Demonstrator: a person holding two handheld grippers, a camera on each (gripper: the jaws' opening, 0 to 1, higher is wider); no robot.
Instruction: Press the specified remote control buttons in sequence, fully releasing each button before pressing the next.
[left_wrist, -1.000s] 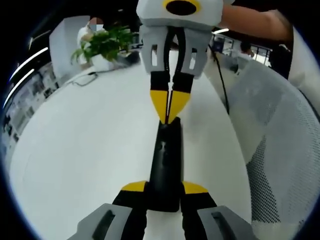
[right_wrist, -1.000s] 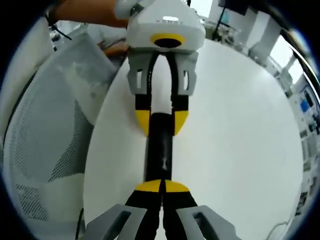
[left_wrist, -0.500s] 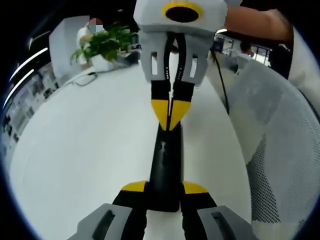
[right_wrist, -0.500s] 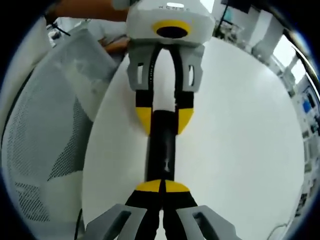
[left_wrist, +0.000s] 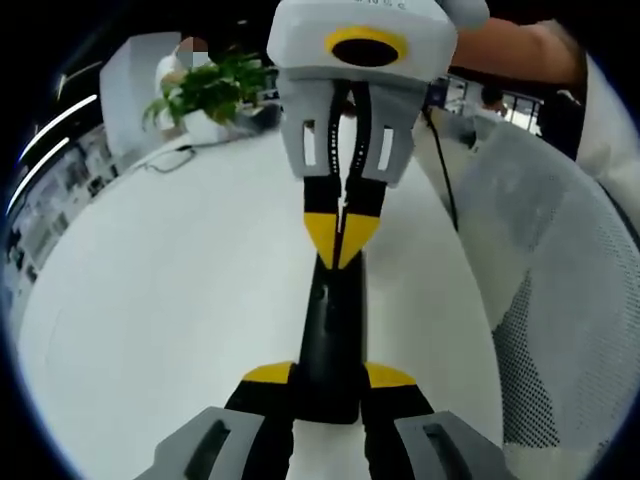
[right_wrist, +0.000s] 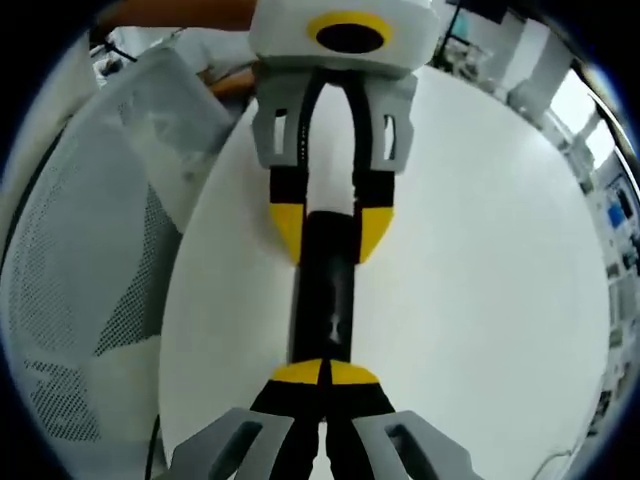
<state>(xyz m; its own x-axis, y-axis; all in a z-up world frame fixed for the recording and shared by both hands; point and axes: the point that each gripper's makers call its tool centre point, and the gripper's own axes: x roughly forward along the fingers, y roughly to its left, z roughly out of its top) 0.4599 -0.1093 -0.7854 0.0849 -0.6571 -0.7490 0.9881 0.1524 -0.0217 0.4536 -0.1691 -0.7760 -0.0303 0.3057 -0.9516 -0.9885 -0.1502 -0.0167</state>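
Observation:
A slim black remote (left_wrist: 332, 330) lies lengthwise on the white table (left_wrist: 180, 300). My left gripper (left_wrist: 330, 378) is shut on its near end, one yellow fingertip on each side. My right gripper (left_wrist: 341, 240) comes in from the top, shut, its joined yellow tips resting on the remote's far end. In the right gripper view the remote (right_wrist: 325, 290) runs up the middle. There my right gripper (right_wrist: 322, 373) has its closed tips on the remote's near end. The left gripper (right_wrist: 330, 232) clamps the far end from both sides.
A grey mesh chair (left_wrist: 540, 300) stands along the table's edge, seen again as the chair (right_wrist: 90, 270). A potted plant (left_wrist: 205, 90) and a thin dark cable (left_wrist: 165, 158) sit at the table's far side. A person's arm (left_wrist: 510, 50) reaches in behind the right gripper.
The right gripper has slid slightly along the remote toward the left gripper, still shut. The left gripper keeps its hold and the remote has not shifted.

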